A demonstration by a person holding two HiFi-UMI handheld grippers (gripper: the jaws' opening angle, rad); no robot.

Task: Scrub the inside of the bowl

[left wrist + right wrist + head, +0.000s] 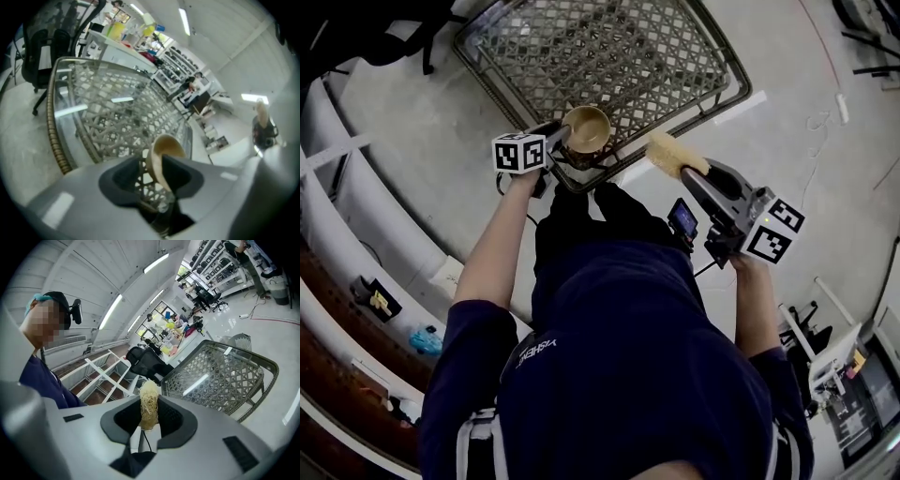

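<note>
A tan bowl (586, 128) sits at the near corner of the glass-topped wicker table (727, 103). My left gripper (562, 146) is right beside it. In the left gripper view the bowl (165, 149) stands on edge between the jaws. Its wall lies against the right jaw, and a gap shows on the left side. My left gripper (152, 177) is open. My right gripper (694, 174) hovers right of the bowl, off the table's edge, shut on a yellow fibrous scrubber (673, 154). The scrubber (149, 401) sticks up between the jaws of my right gripper (149, 417).
The table's woven rim (54, 131) curves round its edge. A black office chair (42, 56) stands beyond the table on the grey floor. White shelving (356, 234) runs along the left. Cables (825, 122) lie on the floor at right. People (194, 85) work at distant benches.
</note>
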